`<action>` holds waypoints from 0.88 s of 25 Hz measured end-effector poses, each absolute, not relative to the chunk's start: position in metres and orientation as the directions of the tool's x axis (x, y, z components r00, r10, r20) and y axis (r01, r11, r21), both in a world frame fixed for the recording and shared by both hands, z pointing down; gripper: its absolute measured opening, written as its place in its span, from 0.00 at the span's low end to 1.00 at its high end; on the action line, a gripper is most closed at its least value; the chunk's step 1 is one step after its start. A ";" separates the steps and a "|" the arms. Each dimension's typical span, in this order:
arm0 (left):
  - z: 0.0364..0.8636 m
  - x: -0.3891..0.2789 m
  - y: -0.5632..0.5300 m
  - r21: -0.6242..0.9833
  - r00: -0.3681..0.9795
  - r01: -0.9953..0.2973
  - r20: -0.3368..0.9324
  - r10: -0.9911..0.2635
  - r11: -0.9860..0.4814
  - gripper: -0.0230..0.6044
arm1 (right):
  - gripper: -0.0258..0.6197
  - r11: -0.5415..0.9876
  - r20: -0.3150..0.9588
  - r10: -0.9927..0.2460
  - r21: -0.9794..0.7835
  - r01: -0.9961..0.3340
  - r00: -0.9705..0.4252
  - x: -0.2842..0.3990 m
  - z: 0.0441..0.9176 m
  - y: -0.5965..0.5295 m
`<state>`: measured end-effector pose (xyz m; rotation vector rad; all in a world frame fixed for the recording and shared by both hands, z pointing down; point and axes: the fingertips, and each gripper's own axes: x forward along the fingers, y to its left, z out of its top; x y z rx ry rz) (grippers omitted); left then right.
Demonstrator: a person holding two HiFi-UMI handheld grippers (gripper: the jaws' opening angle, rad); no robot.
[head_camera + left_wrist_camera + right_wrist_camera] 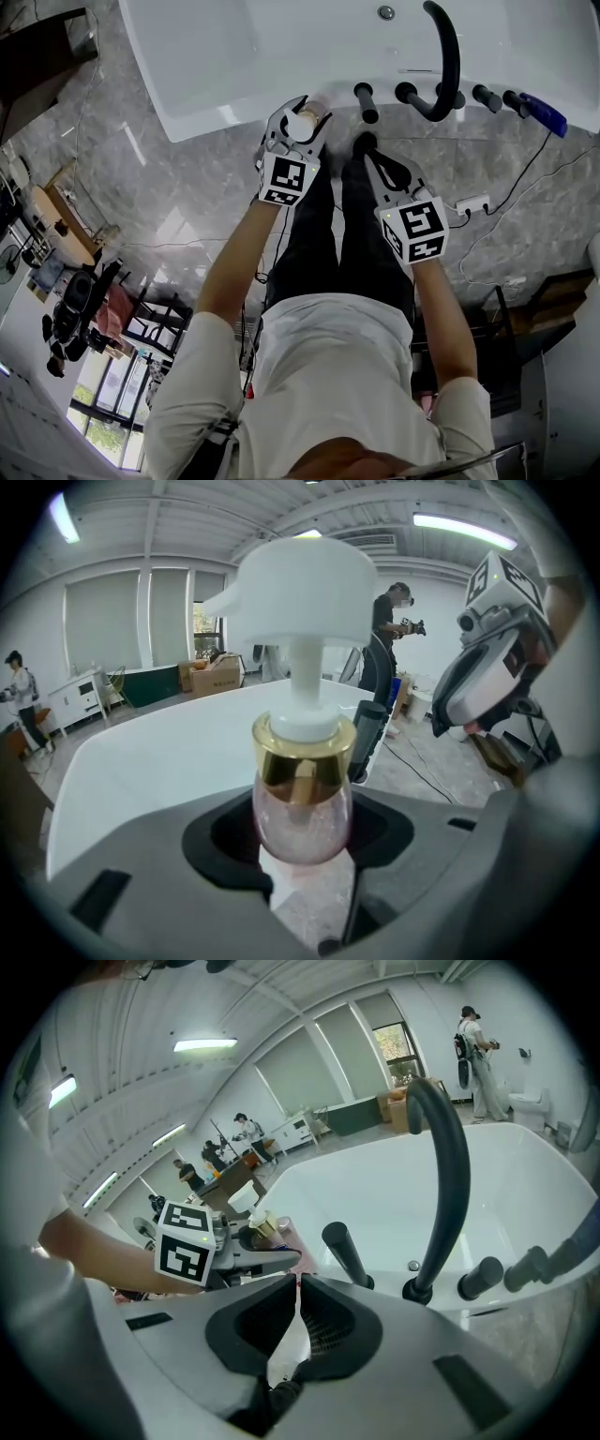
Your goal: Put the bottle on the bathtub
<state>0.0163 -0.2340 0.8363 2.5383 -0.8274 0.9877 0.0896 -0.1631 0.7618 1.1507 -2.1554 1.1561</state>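
Observation:
The bottle (302, 803) has a pink rounded body, a gold collar and a white pump head (300, 124). My left gripper (302, 841) is shut on its body and holds it upright. In the head view my left gripper (296, 136) is at the near rim of the white bathtub (234, 56). Whether the bottle rests on the rim is hidden. My right gripper (370, 155) is beside it to the right, over the floor, shut and holding nothing. In the right gripper view the shut right gripper (297, 1283) points at the bathtub (375, 1194), with the bottle (253, 1225) to its left.
A black curved faucet (448, 56) and several black handles (366, 101) stand on the tub's near rim. A blue item (544, 114) lies at the rim's right end. A power strip (472, 202) and cables lie on the marble floor. People stand in the background (384, 649).

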 end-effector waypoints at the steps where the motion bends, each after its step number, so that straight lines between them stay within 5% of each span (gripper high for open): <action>1: 0.836 0.017 -0.233 0.058 0.603 -0.601 0.687 -0.405 -0.797 0.39 | 0.10 0.304 0.687 -0.464 -0.470 -0.828 -0.560 0.090 0.763 -0.162; 22: 0.838 0.018 -0.223 0.041 0.622 -0.573 0.672 -0.402 -0.818 0.45 | 0.10 0.279 0.689 -0.471 -0.476 -0.834 -0.551 0.079 0.763 -0.146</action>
